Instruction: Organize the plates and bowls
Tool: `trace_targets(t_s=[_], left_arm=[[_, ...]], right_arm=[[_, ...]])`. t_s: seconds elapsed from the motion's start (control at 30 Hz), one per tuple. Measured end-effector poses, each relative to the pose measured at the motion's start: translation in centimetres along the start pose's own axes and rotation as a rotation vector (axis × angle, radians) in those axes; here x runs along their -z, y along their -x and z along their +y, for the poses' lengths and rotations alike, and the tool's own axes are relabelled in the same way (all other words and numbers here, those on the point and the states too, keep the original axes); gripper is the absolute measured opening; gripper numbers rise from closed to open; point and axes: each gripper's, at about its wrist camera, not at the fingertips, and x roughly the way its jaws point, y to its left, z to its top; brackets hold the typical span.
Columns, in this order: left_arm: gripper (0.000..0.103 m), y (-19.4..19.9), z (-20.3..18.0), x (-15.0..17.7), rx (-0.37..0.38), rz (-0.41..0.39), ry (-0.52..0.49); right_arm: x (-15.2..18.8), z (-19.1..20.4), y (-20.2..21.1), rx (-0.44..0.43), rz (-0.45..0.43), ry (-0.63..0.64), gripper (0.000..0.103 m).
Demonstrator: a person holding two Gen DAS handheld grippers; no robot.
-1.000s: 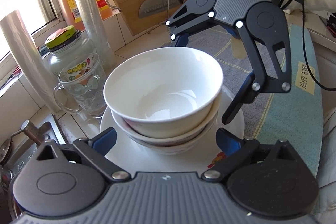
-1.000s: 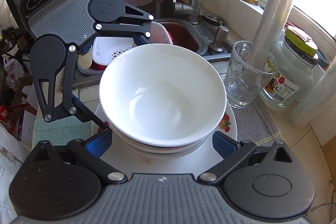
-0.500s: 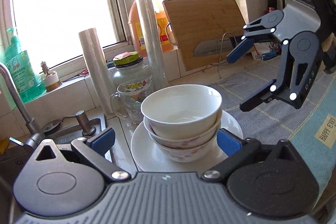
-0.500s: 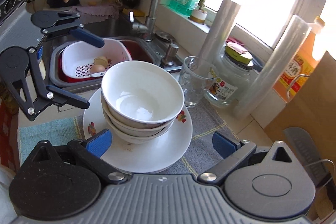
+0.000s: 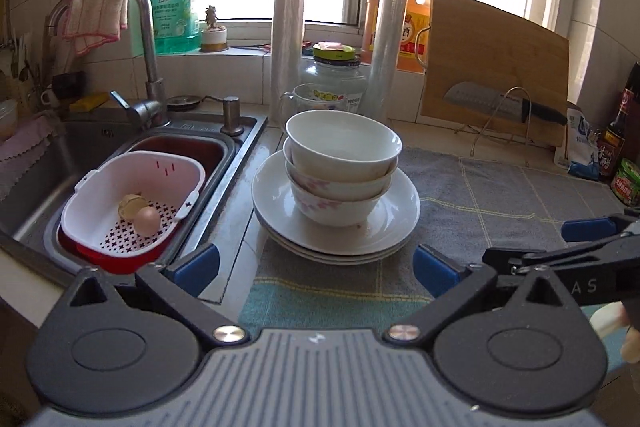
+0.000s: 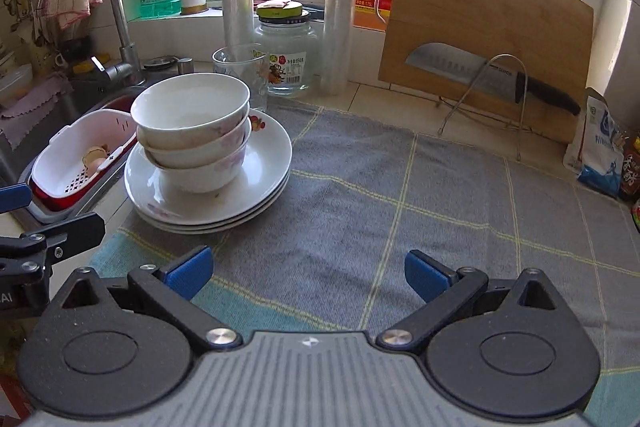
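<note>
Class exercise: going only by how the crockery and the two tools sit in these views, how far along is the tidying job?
Done: three white ceramic bowls sit nested on a stack of white plates, on the grey checked cloth beside the steel sink. In hand: nothing; the left tool and right tool are open and clear of the stack. Left: no loose plate or bowl shows.

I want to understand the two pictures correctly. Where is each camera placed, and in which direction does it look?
Left wrist view: sits on the left gripper, low before the counter, facing the window; stacked bowls on plates centred, sink at left; own open fingers show, the right gripper at the right edge.
Right wrist view: sits on the right gripper, facing the same way from further right; grey mat centred, cutting board behind; own open fingers show.
Both share the bowls, plates and window.
</note>
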Motion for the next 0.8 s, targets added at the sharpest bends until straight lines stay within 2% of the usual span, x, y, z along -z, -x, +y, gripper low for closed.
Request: trace_targets(t_s=[0.03, 0.1, 0.23, 0.4, 0.57, 0.8], left_arm=[[0.102, 0.8, -0.4, 0.2, -0.037, 0.019, 0.0], [0.102, 2.4, -0.7, 0.5, -0.063, 0.032, -0.003], [0.102, 4.9, -1.8, 0.7, -0.059, 0.039, -0.028], [0.102, 7.3, -2.5, 0.5, -0.066, -0.008, -0.045], [0.102, 8.3, -2.9, -0.2, -0.071, -0.041, -0.06], [0.102, 8.6, -3.2, -0.5, -0.067, -0.056, -0.071]], right_arm=[[0.4, 0.0, 1.0, -0.001, 0.002, -0.006, 0.103], [0.9, 0.0, 2.4, -0.009, -0.002, -0.014, 0.103], [1.4, -0.1, 4.9, -0.008, -0.023, -0.033, 0.103], [1.4, -0.5, 7.1, -0.007, -0.055, -0.052, 0.103], [1.3, -0.5, 8.7, 0.01, -0.094, -0.057, 0.103], [1.3, -0.5, 9.0, 0.029, -0.103, -0.074, 0.103]])
